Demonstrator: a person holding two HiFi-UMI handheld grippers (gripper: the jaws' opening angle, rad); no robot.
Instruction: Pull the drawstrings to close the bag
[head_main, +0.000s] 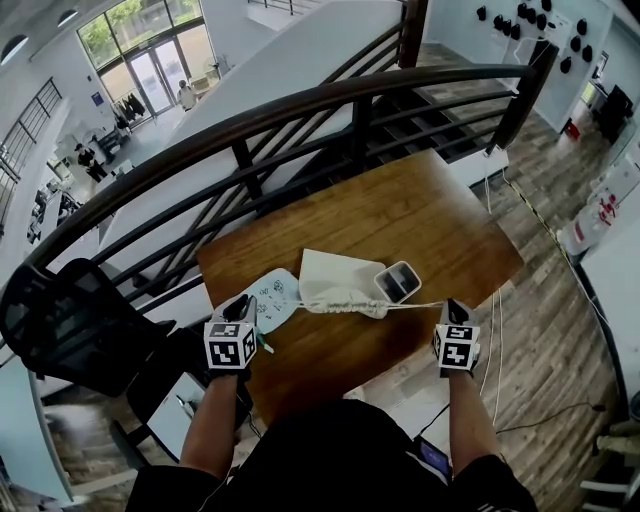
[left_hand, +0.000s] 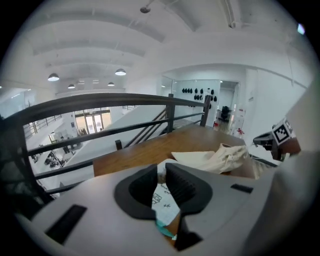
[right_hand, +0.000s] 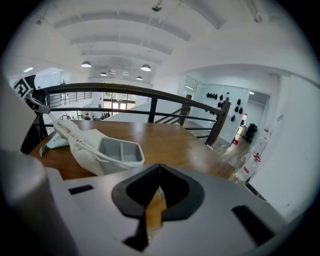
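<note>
"Judging by how things lie, where is the bag (head_main: 335, 272) placed relative to the two sets of fingers?"

"It is laid flat on the desk (head_main: 430, 215), between them and a little beyond. Its gathered mouth is turned toward the person, and the puckered hem runs crosswise, roughly on the line joining the two grippers. The left gripper (head_main: 247, 308) is held nearer the mouth. The right gripper (head_main: 452, 308) is held further out, about at the desk's near edge."

"Is anything grasped?"

"Both pairs are clenched. The right drawstring (head_main: 415, 304) is stretched as a thin line from the mouth to the right fingers, which are pressed together, on the cord as far as can be judged. The left drawstring (right_hand: 56, 121) is seen in the right gripper view leading from the mouth to the left fingers, which are closed almost fully. A printed white sheet (head_main: 280, 295) lies on the desk under them."

"What is the coming pull governed by?"

"That crosswise line: each cord would be drawn outward, away from the mouth. A grey divided tray (head_main: 398, 282) is set just beside the mouth on the right, close to the cord, and might be dragged."

"And the room?"

"The brown wooden desk is set against a dark curved railing (head_main: 300, 110) on an upper level. Stairs and a lower hall with glass doors are seen beyond."
</note>
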